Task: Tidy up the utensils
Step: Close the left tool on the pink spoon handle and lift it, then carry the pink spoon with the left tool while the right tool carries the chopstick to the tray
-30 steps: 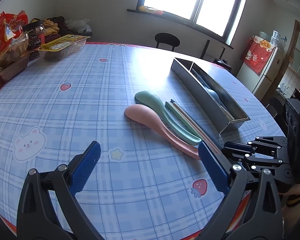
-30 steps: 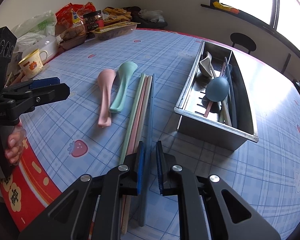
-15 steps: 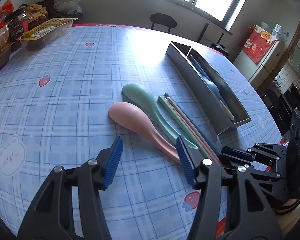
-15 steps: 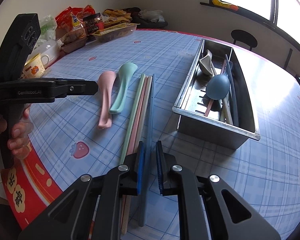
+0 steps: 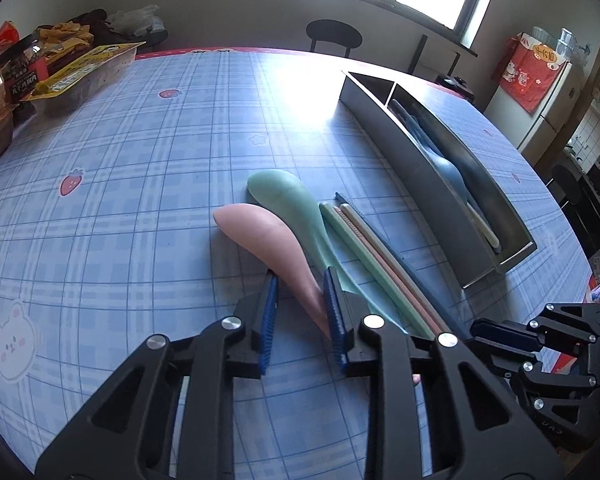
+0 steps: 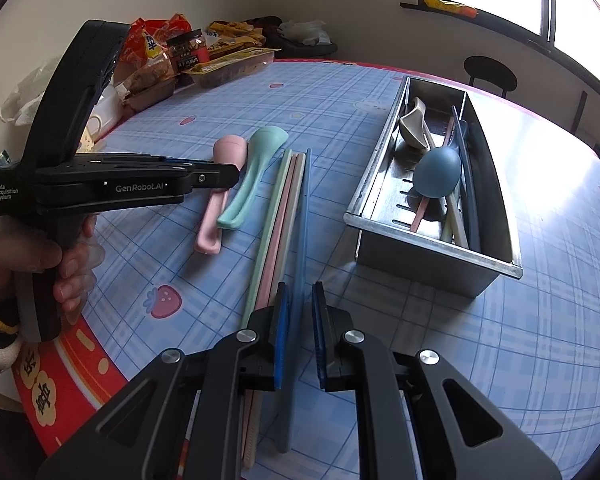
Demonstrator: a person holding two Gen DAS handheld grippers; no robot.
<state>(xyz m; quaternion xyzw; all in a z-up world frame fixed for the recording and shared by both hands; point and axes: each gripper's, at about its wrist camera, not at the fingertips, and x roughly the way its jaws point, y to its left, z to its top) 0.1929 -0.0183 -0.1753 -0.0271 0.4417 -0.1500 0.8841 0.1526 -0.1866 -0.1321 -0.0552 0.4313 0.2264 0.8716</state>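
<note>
A pink spoon (image 5: pixel 260 232) and a green spoon (image 5: pixel 284 196) lie side by side on the blue checked cloth, with green, pink and blue chopsticks (image 5: pixel 364 256) to their right. My left gripper (image 5: pixel 300 288) straddles the pink spoon's handle. Its jaws are closing, the right pad touches the handle, and a slit remains at the left pad. My right gripper (image 6: pixel 299 292) is shut on the blue chopstick (image 6: pixel 305 208), which still rests on the table. The metal utensil tray (image 6: pixel 428 256) holds a blue spoon (image 6: pixel 438 172), a beige spoon (image 6: pixel 412 124) and chopsticks.
Snack packs and a jar (image 5: pixel 24 68) crowd the table's far left, near a mug (image 6: pixel 96 124). A black stool (image 5: pixel 334 36) stands beyond the table. The red table edge (image 6: pixel 80 364) runs close under both grippers. A hand (image 6: pixel 40 252) holds the left gripper.
The left gripper has come forward and down over the pink spoon's handle, and its jaws have narrowed from wide open to nearly closed. The right gripper has kept still.
</note>
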